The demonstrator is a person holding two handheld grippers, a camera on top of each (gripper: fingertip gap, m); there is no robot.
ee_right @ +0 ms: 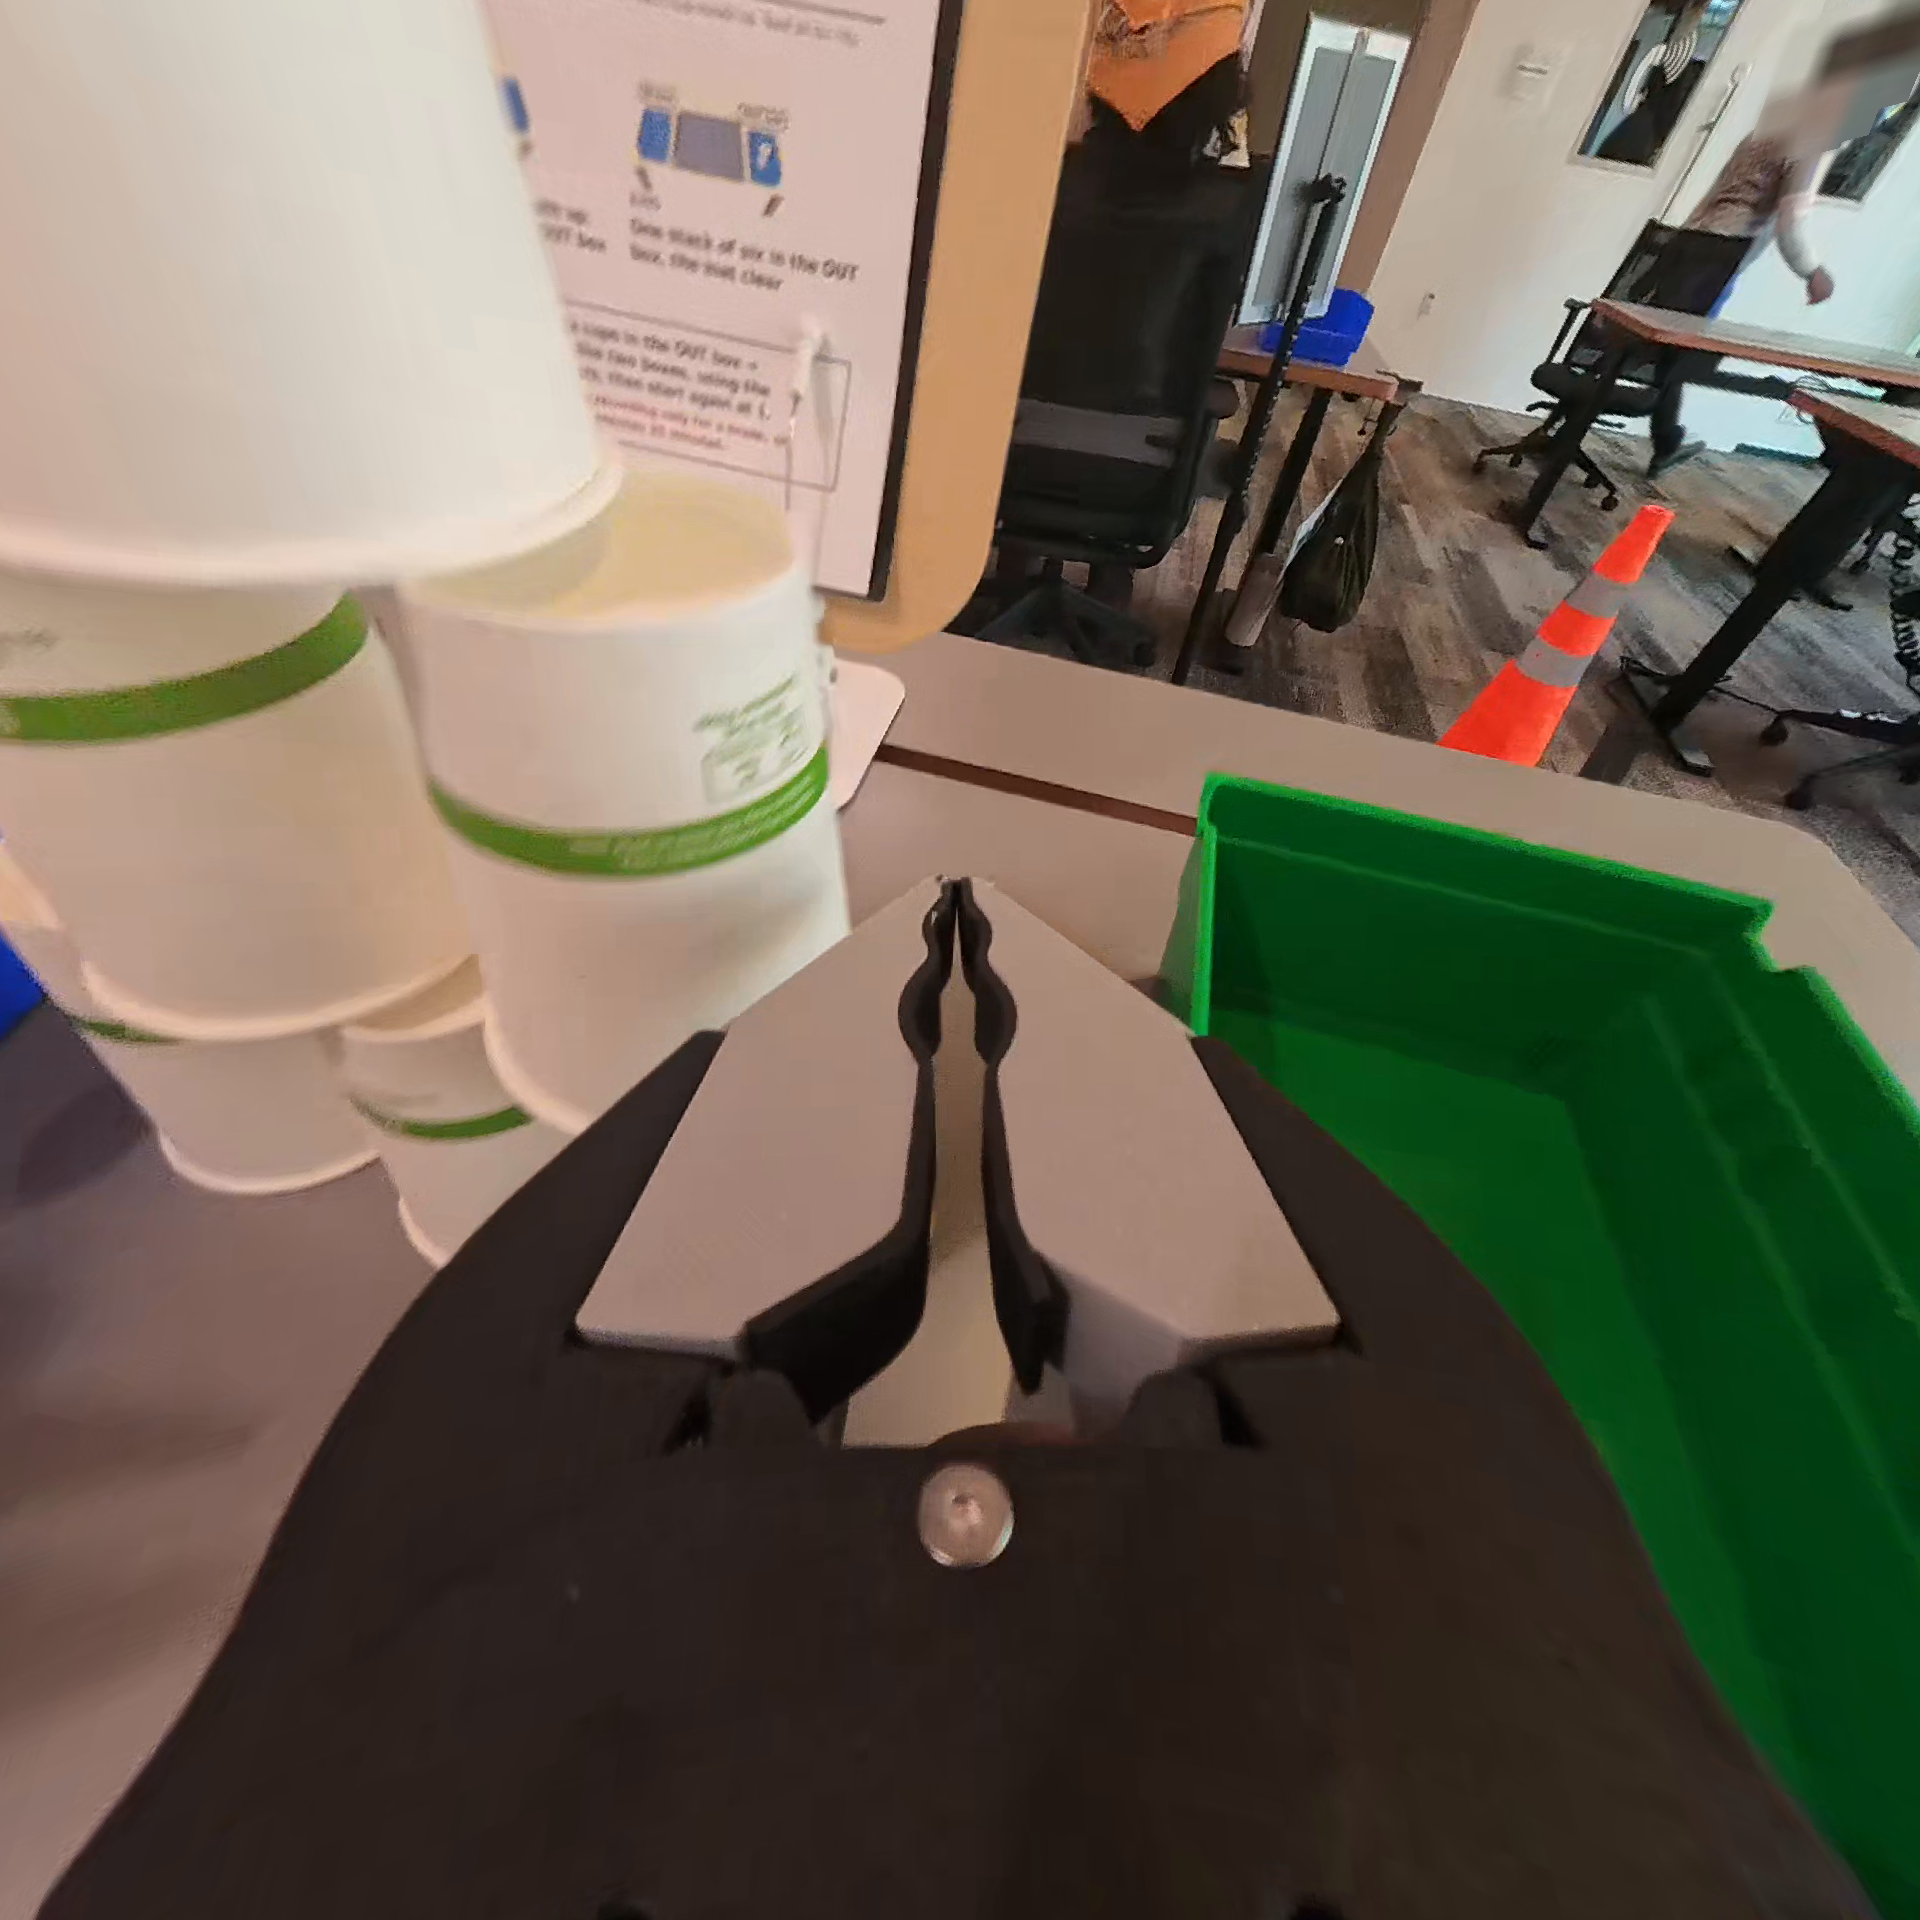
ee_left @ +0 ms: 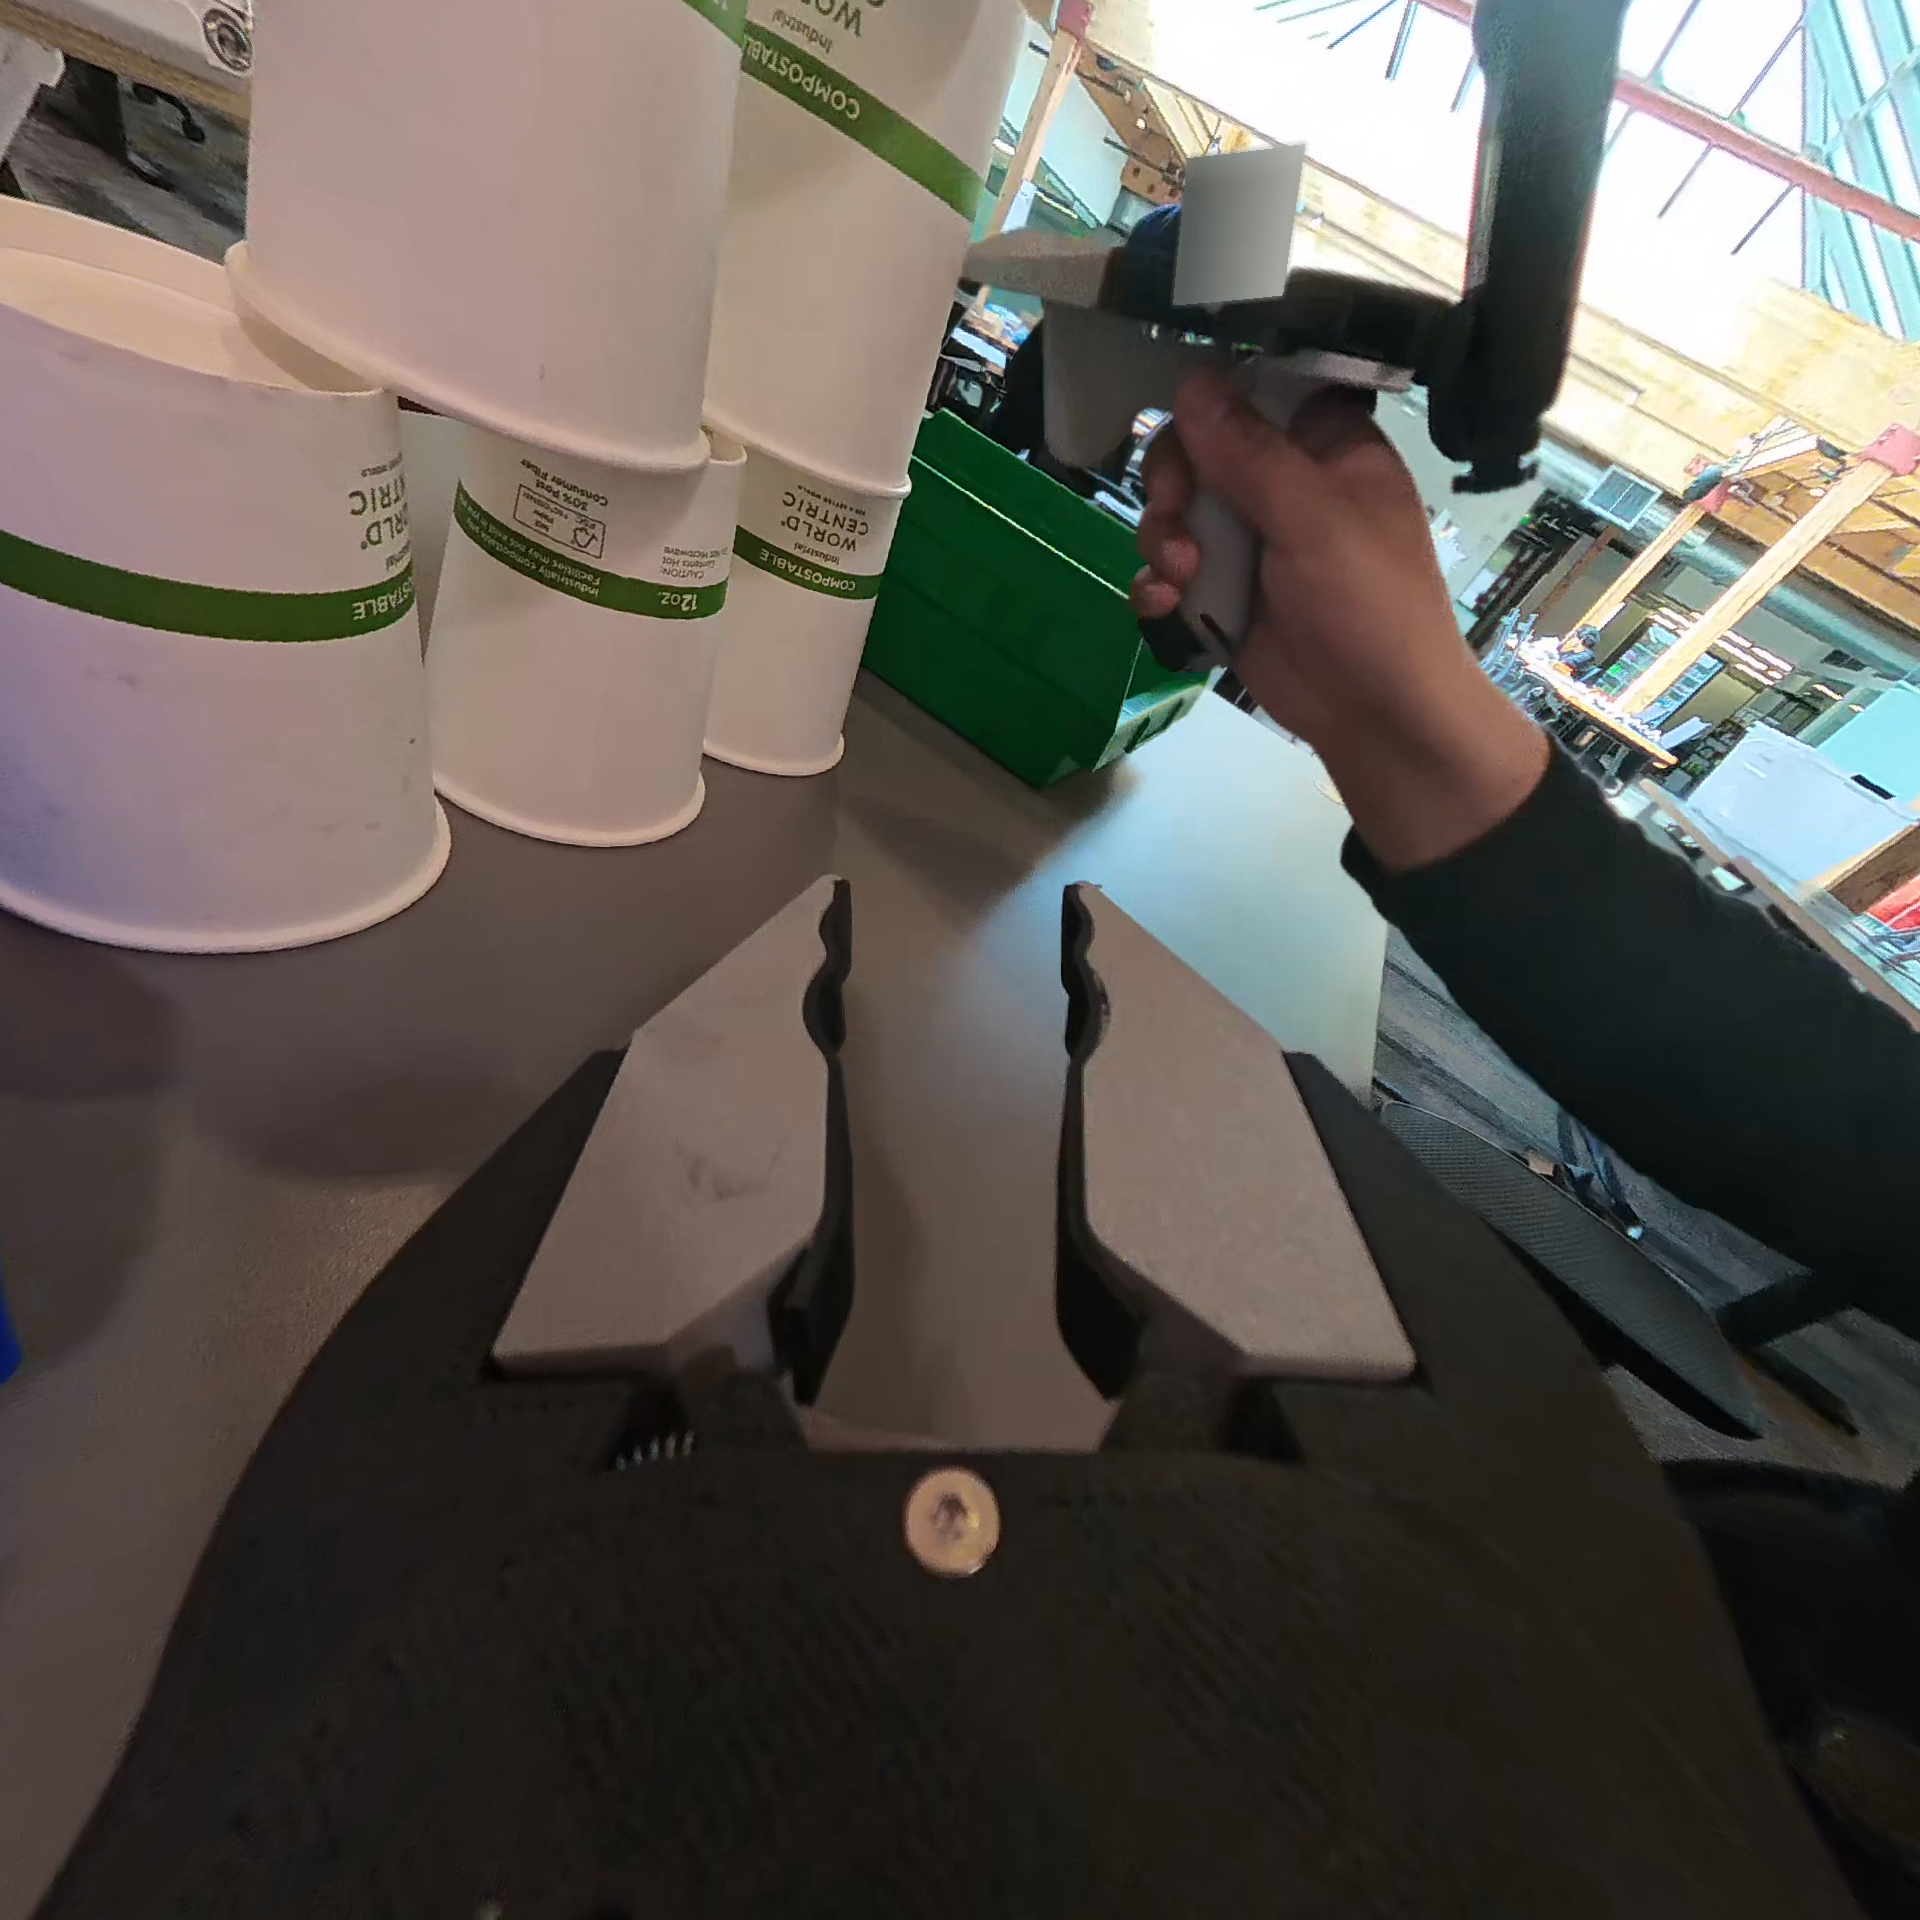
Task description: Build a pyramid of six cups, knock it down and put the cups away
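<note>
White paper cups with green bands stand upside down in a pyramid on the grey table (ee_left: 1091,831). In the left wrist view three base cups (ee_left: 582,644) carry two second-tier cups (ee_left: 488,208). In the right wrist view a top cup (ee_right: 260,281) sits above two banded cups (ee_right: 634,779), blurred. My left gripper (ee_left: 956,914) is open and empty, low over the table in front of the pyramid's right side. My right gripper (ee_right: 956,894) is shut and empty. It also shows in the left wrist view (ee_left: 977,272), held by a hand, its tip right beside the right second-tier cup.
An empty green bin (ee_right: 1558,1039) stands on the table right of the pyramid, also in the left wrist view (ee_left: 1018,603). An instruction board (ee_right: 748,260) stands behind the cups. Beyond the table edge are an orange cone (ee_right: 1558,644), chairs and desks. One gripper's finger ends stand about 25 centimeters off the other's.
</note>
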